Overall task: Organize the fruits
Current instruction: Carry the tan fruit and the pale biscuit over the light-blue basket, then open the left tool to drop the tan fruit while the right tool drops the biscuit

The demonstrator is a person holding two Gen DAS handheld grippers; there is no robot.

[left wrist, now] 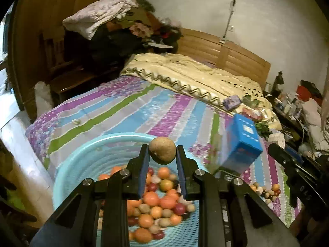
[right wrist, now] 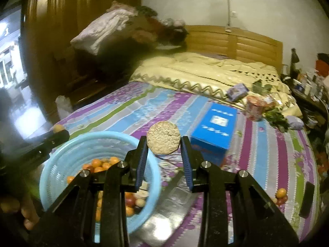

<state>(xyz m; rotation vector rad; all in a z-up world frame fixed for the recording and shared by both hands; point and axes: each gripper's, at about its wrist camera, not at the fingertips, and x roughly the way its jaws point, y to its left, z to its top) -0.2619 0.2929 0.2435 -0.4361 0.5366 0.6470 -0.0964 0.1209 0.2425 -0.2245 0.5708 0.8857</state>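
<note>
The left gripper [left wrist: 162,151] clenches a smooth brown fruit [left wrist: 162,149] above the blue basket [left wrist: 67,177] – the right gripper [right wrist: 164,141] grips a rough tan fruit [right wrist: 163,136], basket lower-left.

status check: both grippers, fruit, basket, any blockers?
Left gripper shut on a brown round fruit, above the blue basket. Right gripper shut on a rough tan disc-shaped piece. Blue box close ahead.

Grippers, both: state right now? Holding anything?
Left gripper: shut on a brown round fruit, above the blue basket.
Right gripper: shut on a rough beige round fruit, beside the basket.
</note>
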